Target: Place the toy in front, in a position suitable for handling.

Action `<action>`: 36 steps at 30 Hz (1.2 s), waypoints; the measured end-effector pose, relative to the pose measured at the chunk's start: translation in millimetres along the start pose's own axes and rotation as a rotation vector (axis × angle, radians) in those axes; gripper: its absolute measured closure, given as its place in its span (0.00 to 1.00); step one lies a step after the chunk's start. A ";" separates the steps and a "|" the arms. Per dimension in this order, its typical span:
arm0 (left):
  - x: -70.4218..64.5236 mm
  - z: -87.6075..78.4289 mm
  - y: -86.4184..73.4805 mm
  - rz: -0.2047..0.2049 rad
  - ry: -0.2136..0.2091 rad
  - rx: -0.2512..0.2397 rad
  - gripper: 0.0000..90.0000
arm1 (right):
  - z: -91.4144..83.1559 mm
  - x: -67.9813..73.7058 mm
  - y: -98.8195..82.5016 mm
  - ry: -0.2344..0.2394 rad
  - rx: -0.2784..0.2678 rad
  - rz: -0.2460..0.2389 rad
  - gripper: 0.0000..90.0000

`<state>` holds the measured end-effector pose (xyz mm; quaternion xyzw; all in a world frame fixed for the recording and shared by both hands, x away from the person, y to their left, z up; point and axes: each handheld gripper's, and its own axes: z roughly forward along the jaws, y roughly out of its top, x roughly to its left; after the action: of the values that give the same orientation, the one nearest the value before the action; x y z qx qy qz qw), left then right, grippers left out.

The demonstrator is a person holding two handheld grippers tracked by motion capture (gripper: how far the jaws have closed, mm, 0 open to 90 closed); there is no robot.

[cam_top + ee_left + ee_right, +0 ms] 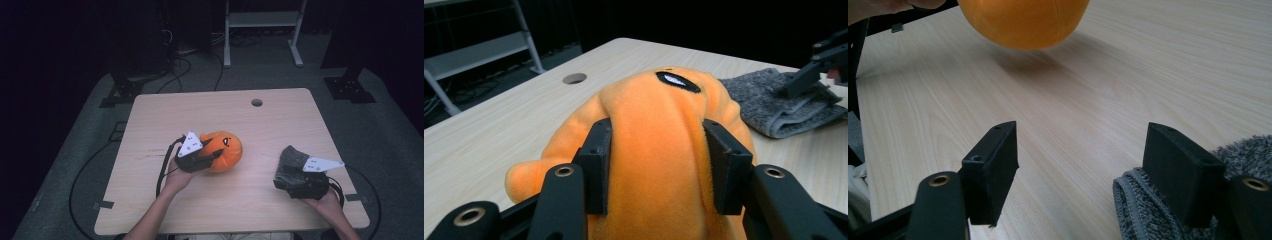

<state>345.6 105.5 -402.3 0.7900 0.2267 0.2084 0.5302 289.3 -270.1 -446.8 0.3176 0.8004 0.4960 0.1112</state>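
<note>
An orange plush toy (226, 149) with a black eye patch is near the middle of the wooden table (210, 115). My left gripper (216, 154) is shut on it from the left. In the left gripper view both pads press into the plush (659, 150), which bulges between them. In the right gripper view the plush (1023, 20) seems to hang just above its shadow. A folded grey towel (292, 159) lies at the table's right. My right gripper (1080, 165) stands open beside it, its right jaw over the towel's edge (1148, 215), with nothing between the jaws.
A round cable hole (256, 102) sits near the table's far edge. Beyond the table are a white desk frame (262, 30) and black cables on the grey floor (175, 70). Bare wood lies between the plush and the towel.
</note>
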 end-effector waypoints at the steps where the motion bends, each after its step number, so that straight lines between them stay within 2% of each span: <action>1: -2.1 2.1 0.2 0.003 -0.005 0.002 0.58 | -0.1 0.0 0.0 0.000 0.000 0.000 0.32; 7: -12.9 11.8 -1.6 0.019 -0.037 0.025 0.58 | -0.5 0.4 0.2 0.002 -0.002 0.000 0.32; 16: -24.4 24.7 -7.4 0.023 -0.060 0.062 0.57 | -0.2 1.4 0.9 0.004 -0.003 -0.009 0.32; 19: -28.1 28.1 -7.7 0.023 -0.072 0.061 0.56 | -0.4 2.1 1.0 0.003 -0.003 -0.007 0.32; 25: -32.6 32.9 -12.1 0.025 -0.082 0.080 0.56 | -0.4 2.1 1.2 0.002 -0.005 -0.007 0.32; 36: -35.3 33.6 -15.0 0.018 -0.100 0.074 0.52 | 0.6 2.9 2.0 0.003 -0.007 -0.004 0.32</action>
<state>334.0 65.1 -431.3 0.8204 0.2004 0.1649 0.5094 288.1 -267.3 -445.0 0.3150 0.7995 0.4989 0.1123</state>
